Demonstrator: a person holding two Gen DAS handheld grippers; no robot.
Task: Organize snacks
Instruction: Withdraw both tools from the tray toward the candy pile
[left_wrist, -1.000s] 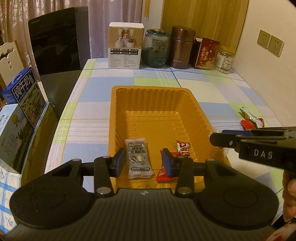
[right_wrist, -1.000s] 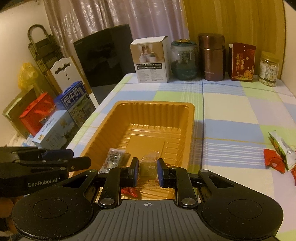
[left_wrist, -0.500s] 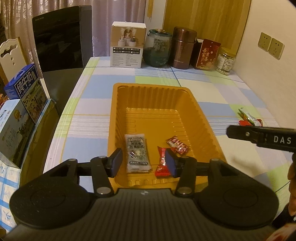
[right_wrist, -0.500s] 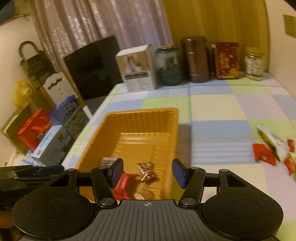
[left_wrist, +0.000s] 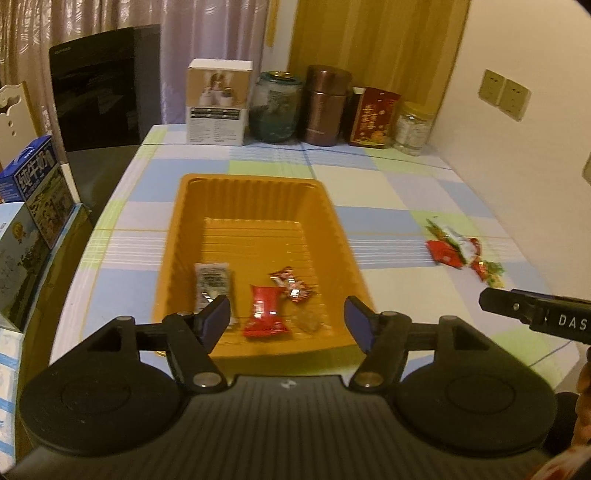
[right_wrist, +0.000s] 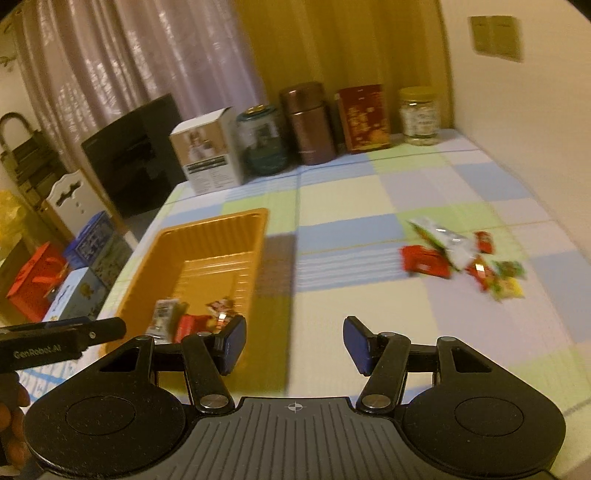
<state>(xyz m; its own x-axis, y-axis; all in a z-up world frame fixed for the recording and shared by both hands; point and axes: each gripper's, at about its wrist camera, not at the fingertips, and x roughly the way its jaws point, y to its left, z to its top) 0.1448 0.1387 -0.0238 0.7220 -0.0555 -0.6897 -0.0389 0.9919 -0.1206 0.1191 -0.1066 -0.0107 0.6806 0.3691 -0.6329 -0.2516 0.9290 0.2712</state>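
Orange plastic, glossy and ribbed, makes up the tray (left_wrist: 334, 236) that sits just ahead of my left hand-held gripper (left_wrist: 287, 319) on the checked worktop (right_wrist: 351, 306). That light tray is my biggest worry: if I drop a packet in from too high or clip the near rim with a finger, I judge it could skid on the smooth cloth.

My left hand-held gripper is opening its jaws with nothing between them; below and ahead of it in the tray lie a silver packet (left_wrist: 212, 282), a red packet (left_wrist: 264, 312), a small red-and-silver sweet (left_wrist: 293, 285) and something pale and clear (left_wrist: 308, 320) that I cannot make out.

My right hand-held gripper (right_wrist: 294, 341) stands with its jaws apart and empty over bare worktop, the tray off to its left. The loose snack pile (right_wrist: 461, 258) lies well ahead of it and to the right. The packets there overlap, so I risk pinching two at once or only catching a crinkly edge that slips out on the way across. The thin wrappers lie flat, and a shallow approach could just push them along the cloth.

The right view is smeared, so I cannot count the pile or read any wrapper. The tray's near wall hides behind my left fingers (left_wrist: 216, 317), and only a sliver of each of my hands shows at the frame edges.
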